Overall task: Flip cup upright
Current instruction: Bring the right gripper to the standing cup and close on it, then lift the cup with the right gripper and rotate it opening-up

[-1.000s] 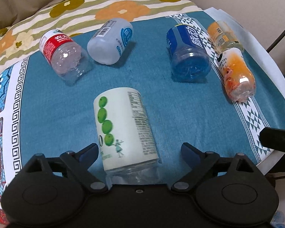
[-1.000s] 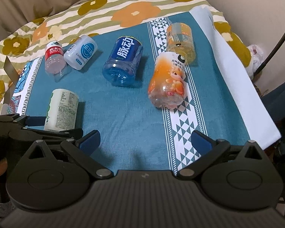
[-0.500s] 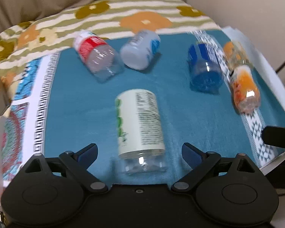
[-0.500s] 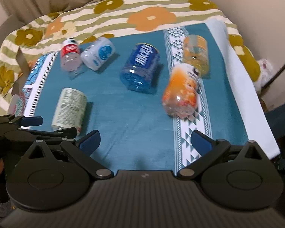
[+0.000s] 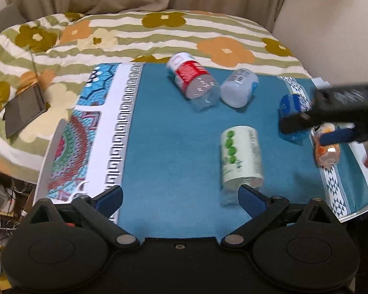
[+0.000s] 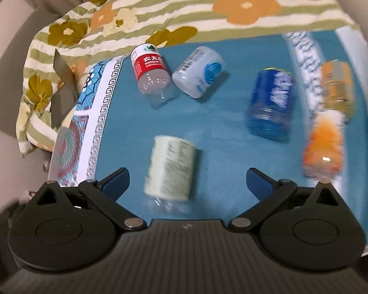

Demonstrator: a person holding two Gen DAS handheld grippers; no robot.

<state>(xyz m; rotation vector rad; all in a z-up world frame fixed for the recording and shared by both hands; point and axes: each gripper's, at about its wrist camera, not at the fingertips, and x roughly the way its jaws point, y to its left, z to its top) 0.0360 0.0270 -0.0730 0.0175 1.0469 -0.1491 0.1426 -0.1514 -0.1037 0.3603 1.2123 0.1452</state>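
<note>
While the left gripper point(image 5: 180, 196) gapes empty, the clear plastic cup with a pale green-dotted label point(image 5: 241, 158) lies sideways on the teal cloth point(image 5: 171, 147), apparently empty. From the right wrist, the right gripper point(image 6: 187, 180) also stands wide, with that cup point(image 6: 170, 166) between its fingers.

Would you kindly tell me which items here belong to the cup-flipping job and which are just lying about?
Belonging to the job:
green-dot cup, on its side
right gripper, open
left gripper, open

Lying about:
red-label bottle
white bottle
blue bottle
orange bottle
amber jar
</note>
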